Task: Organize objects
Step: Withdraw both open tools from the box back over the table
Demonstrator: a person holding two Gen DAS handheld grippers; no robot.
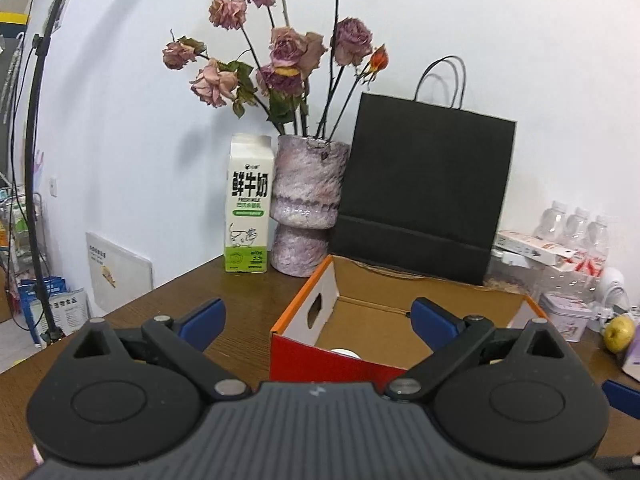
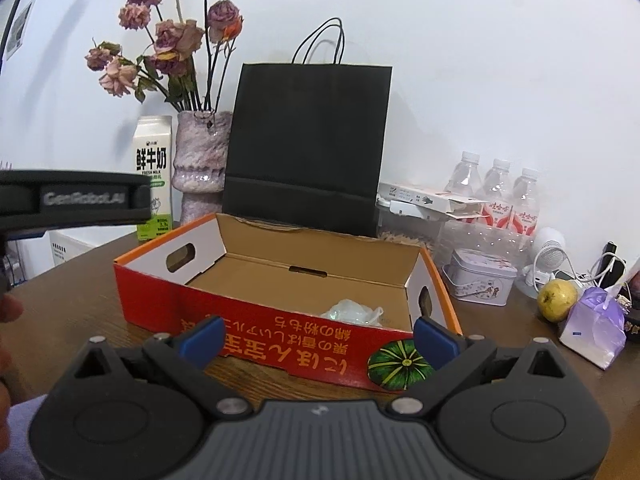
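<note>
Milk carton (image 2: 154,176) labelled "鲜牛奶 FRESH MILK" at the table's (image 2: 80,300) back edge; left gripper (image 1: 316,320) and right gripper (image 2: 316,338), both spread wide and empty, face the red box (image 2: 256,320).

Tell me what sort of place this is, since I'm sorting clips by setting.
Probably a lived-in room or small office, not a lab bench: a brown wooden table against a white wall, crowded with a vase of dried roses, a milk carton, water bottles and an open red cardboard box.

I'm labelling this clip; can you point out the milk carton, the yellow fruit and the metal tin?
milk carton (image 1: 249,204): left wrist view, front panel.
yellow fruit (image 2: 557,300): right wrist view, middle of skin.
metal tin (image 2: 478,282): right wrist view, front wall.
</note>
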